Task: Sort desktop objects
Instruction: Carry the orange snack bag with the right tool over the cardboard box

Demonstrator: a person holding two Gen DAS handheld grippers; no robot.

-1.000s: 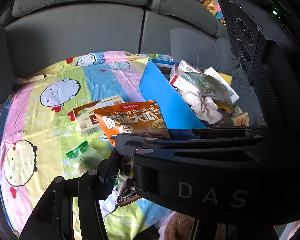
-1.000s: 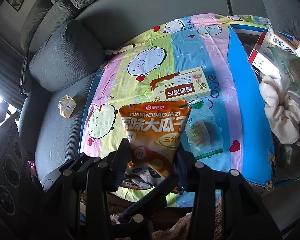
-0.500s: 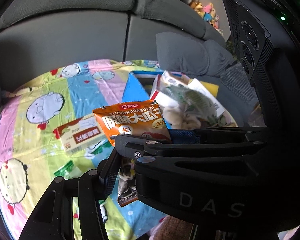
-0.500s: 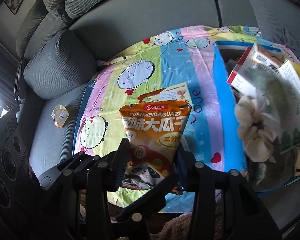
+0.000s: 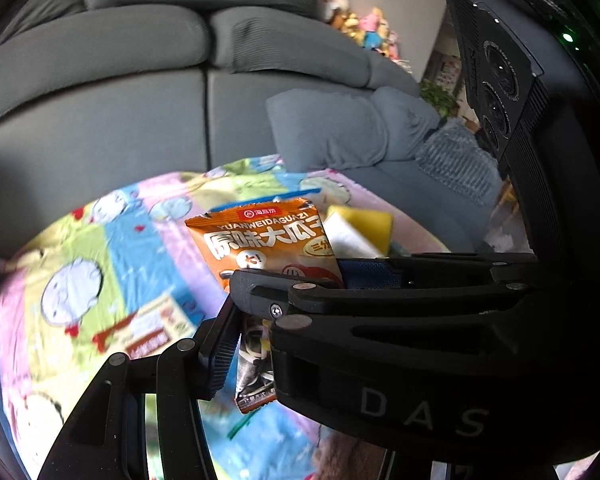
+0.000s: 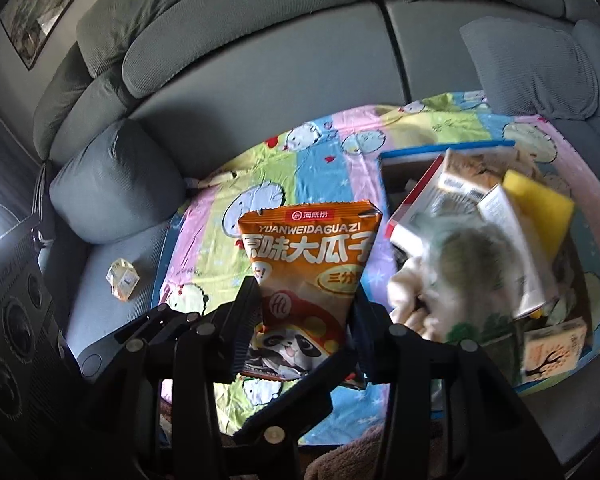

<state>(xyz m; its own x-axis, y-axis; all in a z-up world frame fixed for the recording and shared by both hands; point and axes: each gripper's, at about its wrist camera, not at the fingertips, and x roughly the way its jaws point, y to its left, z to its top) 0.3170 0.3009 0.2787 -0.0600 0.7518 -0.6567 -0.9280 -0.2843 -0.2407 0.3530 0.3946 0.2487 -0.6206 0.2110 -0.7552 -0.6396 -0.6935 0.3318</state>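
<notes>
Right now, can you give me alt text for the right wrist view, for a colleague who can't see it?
The right gripper holds an orange snack bag upright between its fingers, above a colourful cartoon blanket spread on a grey sofa. To the right, a blue bin is full of boxes, a yellow sponge and white cloth. A small crumpled wrapper lies on the seat at left.

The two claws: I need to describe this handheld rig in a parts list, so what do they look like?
Both are matt black, built of flat linkage bars joined by round rivets. The left claw has ribbed finger pads. The right claw has ribbed pads too, and its body carries grey letters "DAS", three round sockets and a small green light. No cables or sleeves show.
</notes>
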